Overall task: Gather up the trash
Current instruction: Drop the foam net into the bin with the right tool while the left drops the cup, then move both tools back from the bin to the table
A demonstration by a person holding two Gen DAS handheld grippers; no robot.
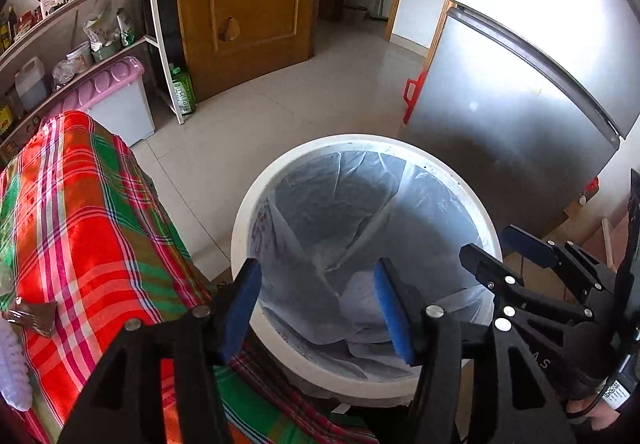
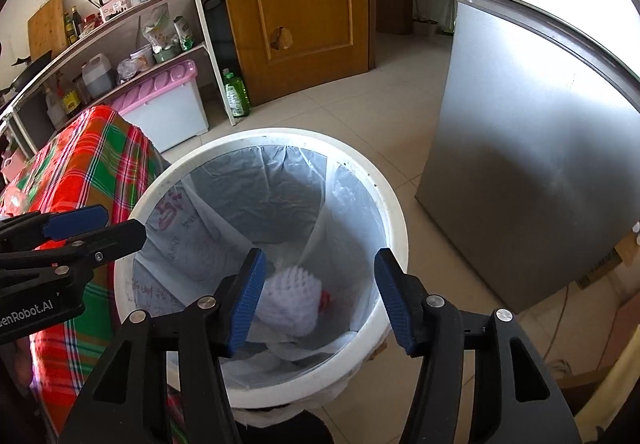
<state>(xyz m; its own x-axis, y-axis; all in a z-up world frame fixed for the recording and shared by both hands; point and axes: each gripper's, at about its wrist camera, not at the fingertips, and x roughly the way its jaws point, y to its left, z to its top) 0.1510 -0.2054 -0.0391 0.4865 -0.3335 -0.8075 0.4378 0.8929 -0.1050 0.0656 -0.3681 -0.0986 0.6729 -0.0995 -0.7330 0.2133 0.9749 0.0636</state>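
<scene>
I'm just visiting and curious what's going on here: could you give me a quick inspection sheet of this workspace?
Surface: plaid cloth over a table, beside the bin.
Job's things: white bin with clear liner; white foam net lying inside.
Clutter: brown wrapper on the cloth.
Grippers: left gripper and right gripper both open, empty, over the bin.
Cables: thin cord on the floor by the fridge.
Surroundings: fridge, wooden door, shelves.

Pale tiled floor (image 2: 340, 116), wooden door (image 2: 296, 4), steel fridge (image 2: 532, 148), cluttered shelves (image 1: 80, 40), bright daylight.
</scene>
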